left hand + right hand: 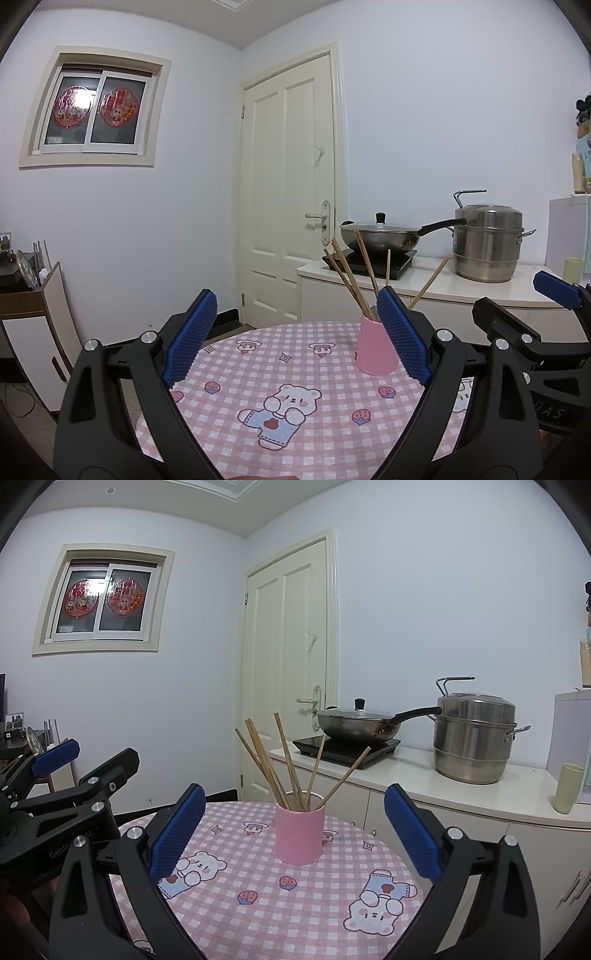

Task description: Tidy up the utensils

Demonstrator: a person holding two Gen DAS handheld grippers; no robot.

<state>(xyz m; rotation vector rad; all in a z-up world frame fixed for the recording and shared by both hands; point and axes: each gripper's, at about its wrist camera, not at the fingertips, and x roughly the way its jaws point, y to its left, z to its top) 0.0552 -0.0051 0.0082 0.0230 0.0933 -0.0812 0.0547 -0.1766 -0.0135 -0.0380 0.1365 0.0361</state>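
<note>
In the right wrist view the chopsticks [291,768] fill an unhidden pink cup [299,836]; both tongs gape wide, empty

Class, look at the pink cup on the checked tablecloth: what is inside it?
The pink cup holds several wooden chopsticks, leaning outward above its rim. Their lower ends and the cup's bottom are hidden by its wall.

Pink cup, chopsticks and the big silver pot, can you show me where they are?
pink cup [299,836], right wrist view, on the middle of its side.
chopsticks [286,755], right wrist view, on one stick's shaft above the cup.
big silver pot [472,738], right wrist view, on its shiny side wall.
</note>
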